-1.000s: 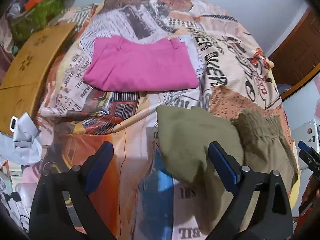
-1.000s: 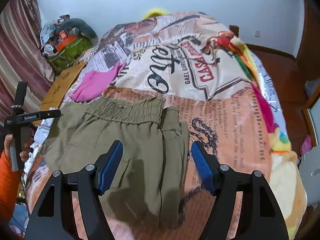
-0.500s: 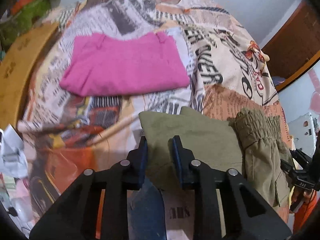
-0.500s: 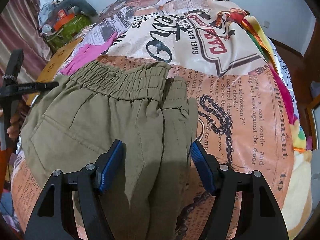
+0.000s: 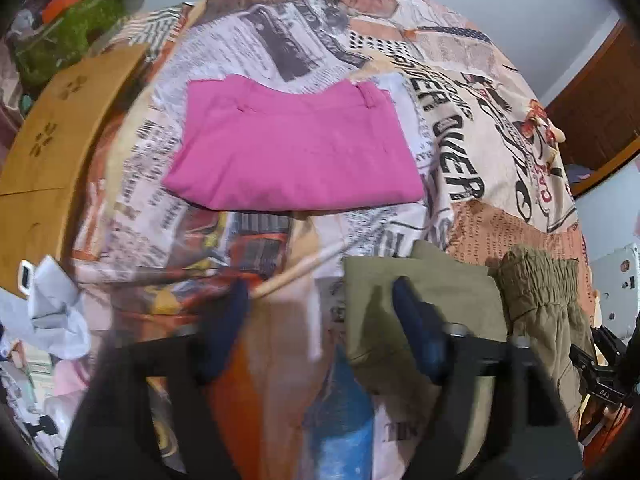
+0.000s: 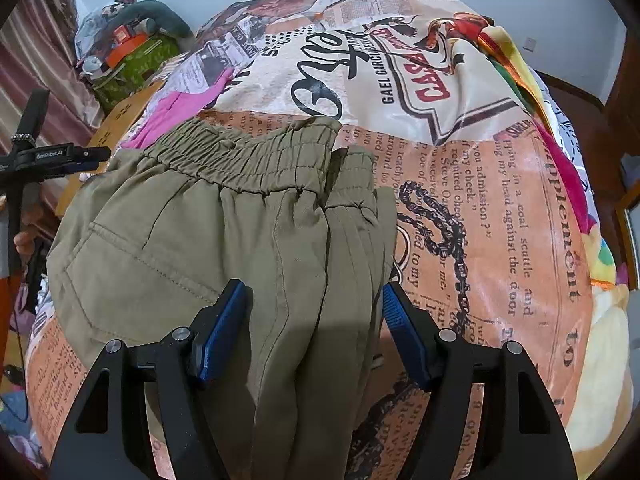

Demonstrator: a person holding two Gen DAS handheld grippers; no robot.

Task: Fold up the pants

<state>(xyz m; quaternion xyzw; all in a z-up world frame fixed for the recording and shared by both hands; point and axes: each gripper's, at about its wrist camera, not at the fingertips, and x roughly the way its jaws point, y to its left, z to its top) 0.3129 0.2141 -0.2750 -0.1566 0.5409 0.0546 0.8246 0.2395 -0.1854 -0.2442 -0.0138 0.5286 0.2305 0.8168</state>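
Lying folded on bed [image 6: 500,208], waistband away: olive pants [image 6: 224,248]. Hovering, jaws wide, empty: right gripper [image 6: 314,328], straddling folded edge. Just reopening, gripping nothing: left gripper [image 5: 320,332], beside pants corner.

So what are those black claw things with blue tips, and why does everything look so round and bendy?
Those are two grabbing tools that a person holds, one in each hand. Each has a small camera looking along its fingers, and its lens bends the picture.

One picture comes from the left tool, the other from the right tool. In the right tool's picture you can see the other tool and the person's hand at the left edge.

They are over a bed with a newspaper-print blanket. On it lie olive green pants being folded and a folded pink garment.

Nothing is held now. The left tool has just been opening beside the pants' edge. The right tool stands open over the pants.
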